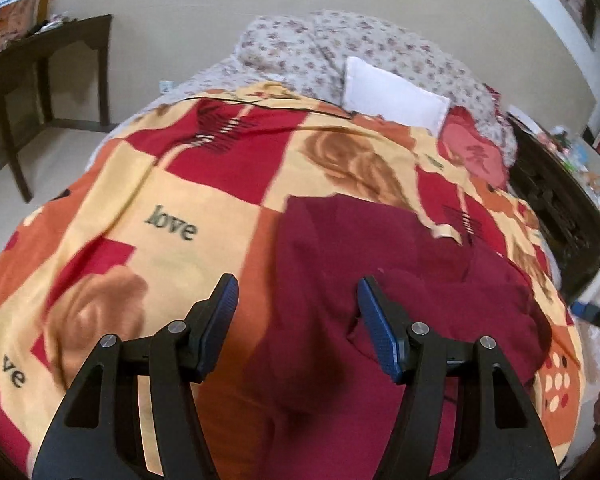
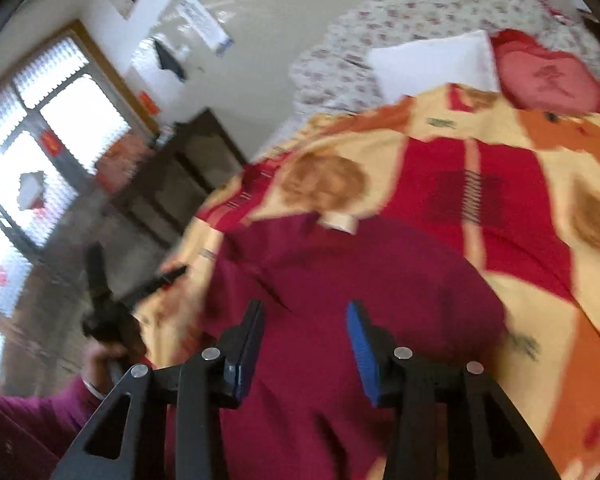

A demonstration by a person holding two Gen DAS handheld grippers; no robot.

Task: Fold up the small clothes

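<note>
A dark red garment [image 1: 400, 248] lies spread on the patterned bedspread [image 1: 172, 184], with a cream neck label [image 1: 446, 234] at its far edge. My left gripper [image 1: 298, 284] hovers over the garment's left edge, jaws wide apart with nothing between the blue pads. In the right wrist view the same garment [image 2: 340, 272] fills the middle, its label [image 2: 340, 222] at the top. Above it, my right gripper [image 2: 305, 306] has its jaws apart and grips no cloth. The left gripper [image 2: 136, 260] also shows there at the left, held by a hand in a magenta sleeve [image 2: 28, 412].
A white pillow [image 1: 396, 94], a red heart cushion [image 1: 474, 152] and a floral quilt [image 1: 320, 44] lie at the head of the bed. A dark wooden table [image 1: 40, 64] stands on the floor to the left. Dark furniture [image 1: 556, 208] borders the bed's right side.
</note>
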